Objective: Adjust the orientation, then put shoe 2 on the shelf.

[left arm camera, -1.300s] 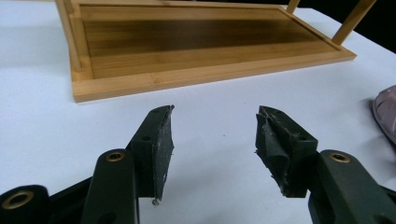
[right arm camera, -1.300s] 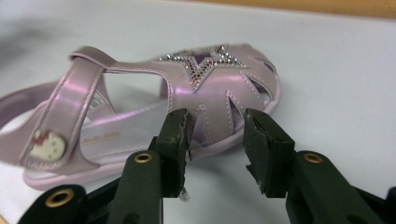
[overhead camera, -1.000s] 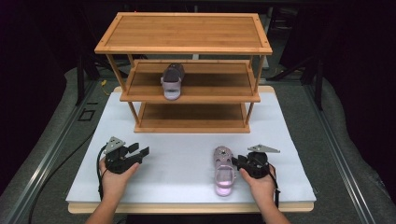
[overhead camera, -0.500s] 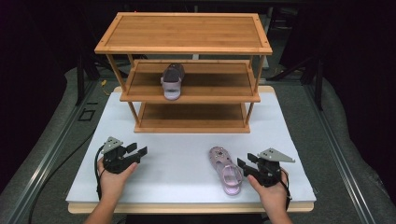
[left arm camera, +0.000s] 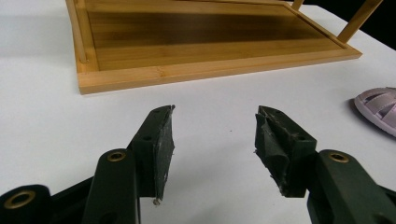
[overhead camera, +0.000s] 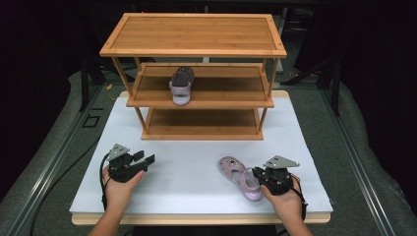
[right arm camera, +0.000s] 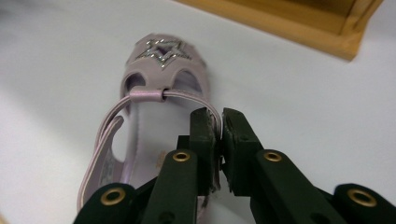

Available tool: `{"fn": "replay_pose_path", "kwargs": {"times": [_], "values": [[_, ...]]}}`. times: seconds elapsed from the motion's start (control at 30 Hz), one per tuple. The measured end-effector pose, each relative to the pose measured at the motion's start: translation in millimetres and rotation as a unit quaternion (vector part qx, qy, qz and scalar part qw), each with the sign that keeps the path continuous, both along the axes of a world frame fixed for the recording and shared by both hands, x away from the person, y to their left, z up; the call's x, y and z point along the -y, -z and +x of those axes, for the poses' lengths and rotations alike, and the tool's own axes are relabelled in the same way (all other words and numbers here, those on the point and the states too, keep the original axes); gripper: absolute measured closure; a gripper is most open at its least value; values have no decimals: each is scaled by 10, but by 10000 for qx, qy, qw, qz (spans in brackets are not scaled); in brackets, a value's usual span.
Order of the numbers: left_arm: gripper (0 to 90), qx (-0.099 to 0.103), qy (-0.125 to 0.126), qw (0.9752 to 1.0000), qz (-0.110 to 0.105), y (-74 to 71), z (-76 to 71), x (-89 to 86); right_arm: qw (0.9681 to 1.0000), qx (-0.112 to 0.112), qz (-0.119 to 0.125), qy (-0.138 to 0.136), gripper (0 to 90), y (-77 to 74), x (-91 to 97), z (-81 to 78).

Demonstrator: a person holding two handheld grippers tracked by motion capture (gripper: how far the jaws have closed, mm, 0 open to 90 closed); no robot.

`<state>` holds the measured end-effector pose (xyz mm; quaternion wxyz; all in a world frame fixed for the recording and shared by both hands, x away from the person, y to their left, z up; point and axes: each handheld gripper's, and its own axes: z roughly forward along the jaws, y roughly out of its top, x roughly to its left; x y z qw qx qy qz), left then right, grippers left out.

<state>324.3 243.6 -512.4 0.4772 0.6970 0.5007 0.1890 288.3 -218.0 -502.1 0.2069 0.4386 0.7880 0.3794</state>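
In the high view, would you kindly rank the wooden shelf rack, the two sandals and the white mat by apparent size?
1. white mat
2. wooden shelf rack
3. Sandal on the mat and sandal on the middle shelf: look alike, distance differs, so unranked.

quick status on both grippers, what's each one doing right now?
Left gripper: open, nothing between its fingers.
Right gripper: jaws have just been closing, now shut on the thin strap of the lilac star-decorated sandal.

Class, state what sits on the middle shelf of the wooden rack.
One sandal stands on the middle shelf, toe toward the front edge. The top shelf hides the shelf's back strip.
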Motion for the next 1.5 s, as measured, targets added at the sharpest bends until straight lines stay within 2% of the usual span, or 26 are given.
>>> {"fn": "replay_pose_path", "kwargs": {"times": [0.03,0.1,0.17,0.2,0.23,0.27,0.3,0.37,0.47,0.57,0.7,0.73,0.8,0.83,0.9,0.93,1.0,1.03,1.13,1.27,1.33,1.37,1.4,1.5], "values": [[466,12,-9,10000,4,-3,0,-4,10000,0,0,0,836,0,0,0],[466,13,-19,10000,-4,-5,0,-12,9997,154,-126,162,837,-13,29,14],[466,14,-28,10000,-1,-1,4,-14,9992,192,-162,309,838,1,90,37],[467,12,-27,10000,2,0,4,-14,9993,135,-102,336,836,16,130,59],[467,8,-30,10000,0,0,3,-12,9997,48,104,204,829,34,169,83],[467,11,-28,10000,4,0,2,-11,9994,-172,249,143,811,44,220,110],[467,13,-26,10000,2,0,3,-9,9991,-282,239,223,792,37,247,114],[467,4,-25,10000,11,3,7,-7,9984,-415,336,205,693,-1,287,122],[467,-38,-14,10000,7,7,11,-2,9981,-605,101,24,608,-97,301,156],[467,-39,12,10000,32,11,14,0,9959,-824,-359,-39,575,-182,273,217],[467,-89,21,10000,37,18,21,-7,9894,-1203,-744,-337,572,-259,180,330],[467,-97,17,9999,45,21,25,-13,9867,-1342,-809,-426,573,-273,149,361],[467,-114,11,9999,44,23,27,-23,9818,-1433,-1160,-461,636,-306,76,410],[467,-121,13,9999,46,24,29,-28,9789,-1568,-1189,-556,641,-306,51,446],[467,-122,5,9999,17,24,29,-34,9739,-1725,-1372,-549,653,-303,11,506],[467,-118,-1,9999,25,24,30,-38,9698,-1912,-1407,-554,651,-291,1,543],[467,-120,3,9999,13,26,35,-45,9644,-2132,-1451,-584,669,-251,-16,619],[467,-127,6,9999,17,27,36,-49,9644,-2132,-1451,-584,669,-251,-16,619],[467,-162,12,9999,20,31,39,-52,9608,-2268,-1483,-580,694,-225,-26,668],[466,-174,13,9998,1,32,41,-51,9543,-2503,-1529,-577,749,-223,-63,709],[467,-183,12,9998,-2,33,41,-53,9490,-2706,-1516,-564,776,-232,-98,744],[467,-181,10,9998,-3,33,42,-54,9490,-2706,-1516,-564,776,-232,-98,744],[467,-182,7,9998,-4,33,42,-55,9465,-2765,-1567,-562,777,-233,-106,758],[466,-185,10,9998,-17,39,45,-57,9419,-2881,-1643,-529,778,-240,-130,783]]}}
